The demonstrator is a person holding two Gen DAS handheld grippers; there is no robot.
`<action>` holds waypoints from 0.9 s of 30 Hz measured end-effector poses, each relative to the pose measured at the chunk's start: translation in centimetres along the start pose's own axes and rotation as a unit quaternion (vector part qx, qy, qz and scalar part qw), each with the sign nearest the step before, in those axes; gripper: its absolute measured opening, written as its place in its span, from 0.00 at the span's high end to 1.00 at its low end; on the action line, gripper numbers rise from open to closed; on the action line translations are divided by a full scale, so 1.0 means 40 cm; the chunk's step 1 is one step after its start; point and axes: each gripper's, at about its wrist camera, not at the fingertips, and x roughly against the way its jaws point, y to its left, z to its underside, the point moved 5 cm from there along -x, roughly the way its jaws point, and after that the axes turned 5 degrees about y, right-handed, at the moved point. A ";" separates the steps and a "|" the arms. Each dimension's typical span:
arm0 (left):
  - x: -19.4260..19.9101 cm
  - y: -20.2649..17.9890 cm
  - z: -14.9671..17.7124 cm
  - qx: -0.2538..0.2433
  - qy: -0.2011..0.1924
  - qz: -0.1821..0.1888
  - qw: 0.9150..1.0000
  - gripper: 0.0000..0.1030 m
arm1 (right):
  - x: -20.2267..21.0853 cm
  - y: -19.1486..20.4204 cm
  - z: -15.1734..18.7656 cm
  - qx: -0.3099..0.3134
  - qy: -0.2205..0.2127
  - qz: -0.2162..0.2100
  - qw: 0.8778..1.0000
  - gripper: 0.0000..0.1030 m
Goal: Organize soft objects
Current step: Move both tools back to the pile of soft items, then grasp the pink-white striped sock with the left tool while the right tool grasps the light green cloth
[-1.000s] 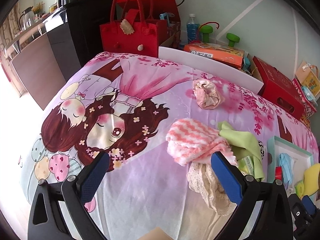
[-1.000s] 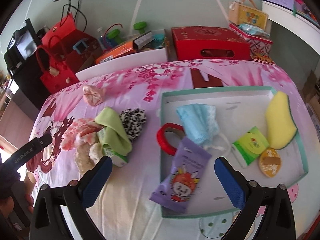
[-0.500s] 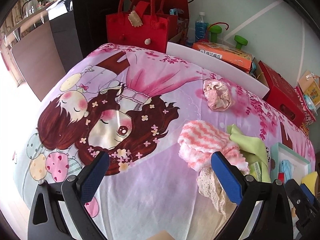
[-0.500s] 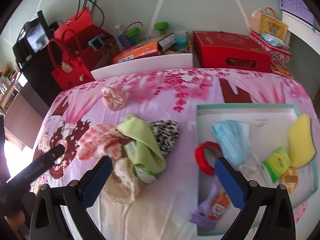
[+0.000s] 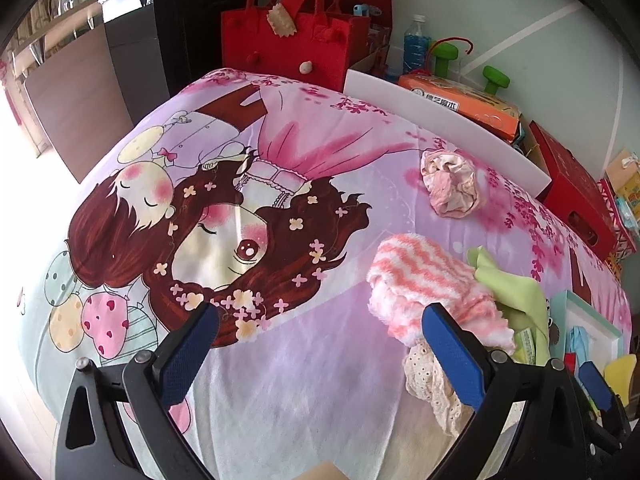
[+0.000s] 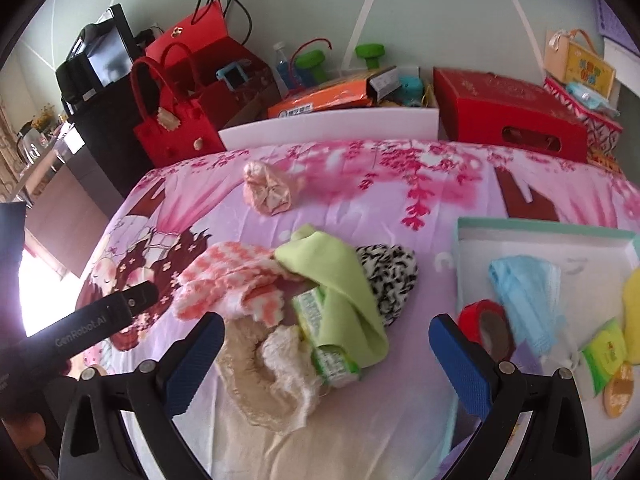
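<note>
A heap of soft things lies mid-bed: a pink-and-white striped cloth [image 6: 232, 280] [image 5: 432, 284], a green cloth [image 6: 340, 280] [image 5: 512, 292], a black-and-white spotted cloth [image 6: 390, 276], a cream lace piece [image 6: 264, 368] [image 5: 432, 384] and a green tissue pack [image 6: 324, 340]. A crumpled pink cloth [image 6: 270, 192] [image 5: 452, 188] lies apart, farther back. My right gripper [image 6: 326, 352] stands open just above the heap's near side. My left gripper [image 5: 320, 352] is open too, over bare sheet left of the heap. Both hold nothing.
A shallow box lid [image 6: 540, 232] at the right holds a blue face mask [image 6: 528, 288], red tape roll [image 6: 484, 324], yellow sponge and small packs. Behind the bed stand a red felt bag [image 5: 292, 40], a white board [image 5: 440, 128] and a red box [image 6: 508, 116].
The right gripper has swung left, from over the box lid to over the cloth heap. The left gripper has drifted forward and slightly left. Both have stayed open.
</note>
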 end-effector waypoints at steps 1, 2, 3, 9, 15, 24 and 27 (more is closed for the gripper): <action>0.001 0.000 0.000 0.000 -0.001 -0.001 1.000 0.02 | 0.002 -0.004 -0.001 0.002 -0.004 0.005 1.000 0.00; 0.002 0.000 0.000 -0.001 -0.002 -0.003 1.000 0.02 | 0.003 -0.008 -0.001 0.001 -0.005 0.009 1.000 0.00; 0.002 -0.002 0.000 -0.003 -0.003 -0.004 1.000 0.02 | 0.003 -0.013 0.001 -0.002 -0.006 0.011 1.000 0.00; -0.003 -0.006 0.002 -0.005 0.001 0.002 1.000 0.02 | 0.000 -0.036 0.006 -0.018 -0.009 0.007 1.000 0.00; -0.012 -0.013 -0.003 0.005 -0.003 0.014 1.000 0.02 | -0.002 -0.047 -0.003 -0.023 -0.022 0.006 0.999 0.02; -0.068 -0.039 -0.020 0.018 0.002 0.037 0.999 0.02 | -0.048 -0.036 -0.019 -0.006 -0.015 0.009 1.000 0.23; -0.083 -0.042 -0.025 0.028 0.007 0.049 0.998 0.02 | -0.068 -0.038 -0.015 -0.007 -0.008 0.012 1.000 0.24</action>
